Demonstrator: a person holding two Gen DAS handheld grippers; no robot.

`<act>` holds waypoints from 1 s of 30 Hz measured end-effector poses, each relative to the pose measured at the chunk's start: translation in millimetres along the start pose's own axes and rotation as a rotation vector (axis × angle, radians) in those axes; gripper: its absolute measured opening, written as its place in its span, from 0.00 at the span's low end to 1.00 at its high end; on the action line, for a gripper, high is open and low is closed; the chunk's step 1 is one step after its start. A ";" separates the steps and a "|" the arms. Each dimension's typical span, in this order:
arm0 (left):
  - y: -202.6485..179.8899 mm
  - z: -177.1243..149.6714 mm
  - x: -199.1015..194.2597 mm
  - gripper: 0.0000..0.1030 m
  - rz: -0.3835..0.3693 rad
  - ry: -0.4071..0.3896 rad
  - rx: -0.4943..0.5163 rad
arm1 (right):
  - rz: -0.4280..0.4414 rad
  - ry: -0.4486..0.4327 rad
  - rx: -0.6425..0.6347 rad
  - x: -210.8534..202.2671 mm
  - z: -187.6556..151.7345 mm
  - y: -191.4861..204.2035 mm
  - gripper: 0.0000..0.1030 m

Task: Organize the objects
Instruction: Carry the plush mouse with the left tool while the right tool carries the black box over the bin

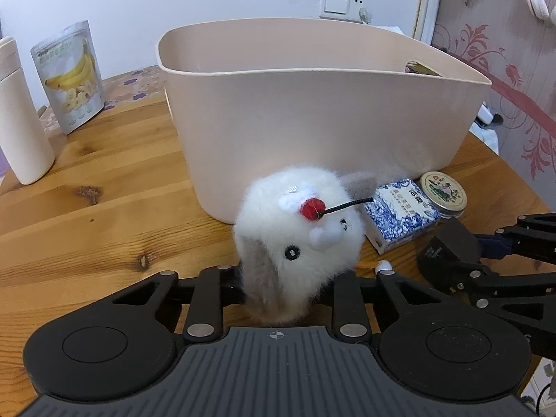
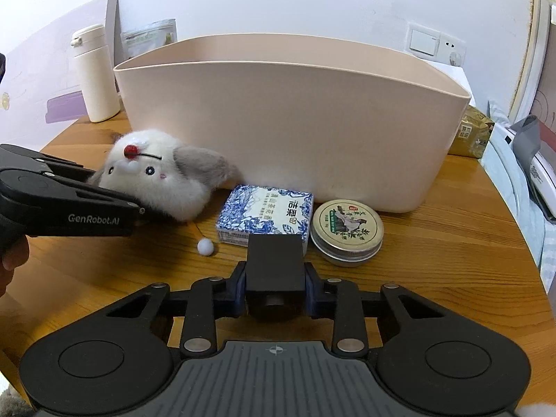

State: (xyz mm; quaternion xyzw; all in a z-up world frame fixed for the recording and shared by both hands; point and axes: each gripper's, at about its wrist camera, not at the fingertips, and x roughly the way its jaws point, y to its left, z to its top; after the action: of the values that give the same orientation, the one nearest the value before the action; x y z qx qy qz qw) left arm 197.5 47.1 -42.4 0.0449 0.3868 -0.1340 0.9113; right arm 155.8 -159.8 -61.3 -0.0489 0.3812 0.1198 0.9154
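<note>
A white and grey plush toy (image 1: 295, 239) lies on the wooden table in front of a beige plastic bin (image 1: 312, 111). My left gripper (image 1: 288, 288) is shut on the plush toy; it shows in the right wrist view (image 2: 114, 191) at the left, clamped on the plush toy (image 2: 163, 180). My right gripper (image 2: 274, 285) is shut on a black block (image 2: 274, 267), just in front of a blue-and-white box (image 2: 267, 215) and a round tin (image 2: 347, 231). The bin (image 2: 295, 121) stands behind them.
A cream bottle (image 1: 21, 118) and a banana chip pouch (image 1: 73, 73) stand at the left. A small white ball (image 2: 205, 246) lies by the box. A yellow packet (image 2: 472, 132) sits right of the bin. The table edge curves at the right.
</note>
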 end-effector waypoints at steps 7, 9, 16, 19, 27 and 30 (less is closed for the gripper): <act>0.1 -4.1 -14.8 0.21 0.007 -0.013 0.003 | 0.010 0.009 0.009 -9.0 -8.5 -0.8 0.29; -1.1 -4.6 -20.4 0.21 0.010 -0.022 0.009 | 0.012 0.006 0.011 -13.0 -10.8 -1.4 0.29; -2.3 -4.7 -40.2 0.21 0.022 -0.050 0.017 | 0.011 -0.022 0.020 -29.3 -10.6 -5.5 0.29; -1.0 -3.1 -49.0 0.21 0.022 -0.065 0.024 | 0.009 -0.039 0.020 -37.8 -8.2 -8.2 0.29; 8.8 9.7 -75.0 0.21 0.044 -0.127 0.027 | -0.001 -0.098 0.020 -62.0 4.1 -18.0 0.29; 10.8 18.5 -84.6 0.21 0.048 -0.155 0.024 | -0.014 -0.124 0.016 -70.5 10.5 -22.3 0.29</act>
State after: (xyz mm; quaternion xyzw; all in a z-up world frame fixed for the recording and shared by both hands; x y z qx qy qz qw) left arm 157.1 71.8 30.9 0.0544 0.3122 -0.1199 0.9409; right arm 120.7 -192.2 -3.9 -0.0367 0.3241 0.1131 0.9385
